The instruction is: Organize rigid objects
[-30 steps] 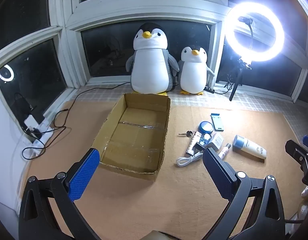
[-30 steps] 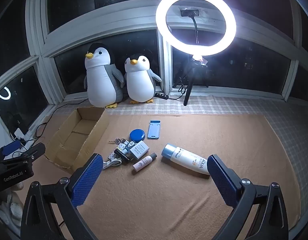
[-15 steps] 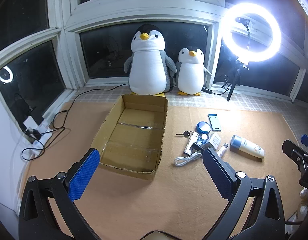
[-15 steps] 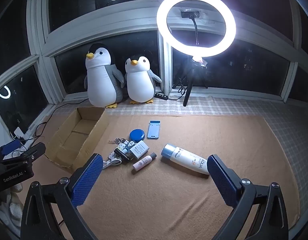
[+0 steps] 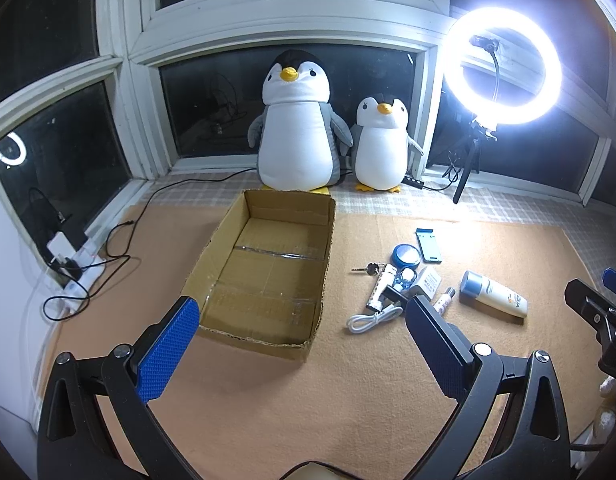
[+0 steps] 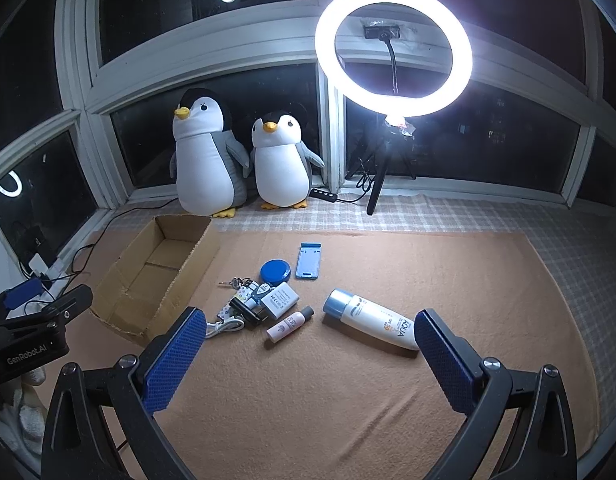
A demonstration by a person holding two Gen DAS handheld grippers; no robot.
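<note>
both tongs spread wide, holding nothing. white sunscreen bottle with blue cap (image 6: 369, 320) lies ahead of right gripper (image 6: 309, 360), beside its right finger. open brown cardboard box (image 5: 268, 272) sits ahead of left gripper (image 5: 304, 344).

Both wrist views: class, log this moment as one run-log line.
left gripper: open, holds nothing | right gripper: open, holds nothing | cardboard box: nothing inside | sunscreen bottle, blue tin: on mat

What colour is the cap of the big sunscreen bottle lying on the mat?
The cap of the sunscreen bottle is light metallic blue; the right wrist view shows it best.
</note>
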